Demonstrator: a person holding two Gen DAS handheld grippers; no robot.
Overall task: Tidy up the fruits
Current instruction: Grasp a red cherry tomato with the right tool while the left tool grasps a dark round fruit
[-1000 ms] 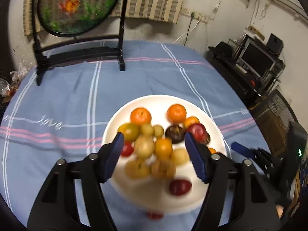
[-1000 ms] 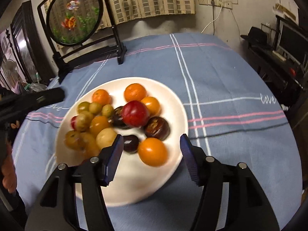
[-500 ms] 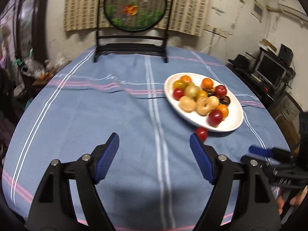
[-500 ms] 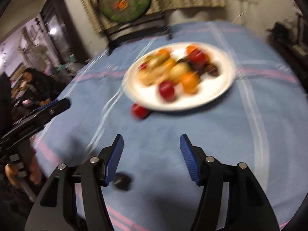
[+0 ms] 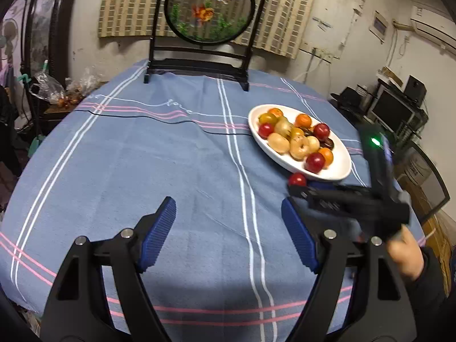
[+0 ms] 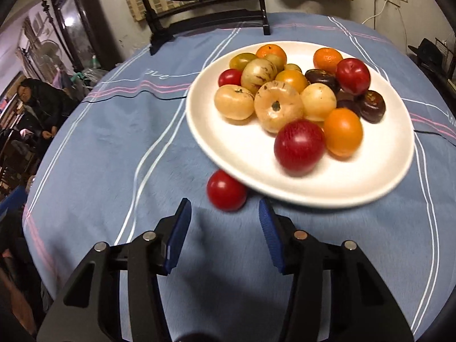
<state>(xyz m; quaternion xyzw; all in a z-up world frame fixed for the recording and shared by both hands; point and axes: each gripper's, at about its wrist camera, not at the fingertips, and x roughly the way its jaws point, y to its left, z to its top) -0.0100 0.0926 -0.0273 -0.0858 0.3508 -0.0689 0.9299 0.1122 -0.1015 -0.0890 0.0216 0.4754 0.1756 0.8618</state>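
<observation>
Well, the blue striped tablecloth [image 5: 142, 171] carries a white plate [image 6: 370, 182] heaped with fruit. Just beside its near rim lies a loose red fruit [image 6: 226, 191]. The right gripper [image 6: 225, 233] hovers just short of it, jaws closing but empty. The left gripper [image 5: 228, 228] gapes wide over bare cloth, holding nothing.

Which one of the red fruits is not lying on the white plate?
The small red fruit on the blue cloth, beside the plate's near rim. The other red ones lie on the plate.
</observation>
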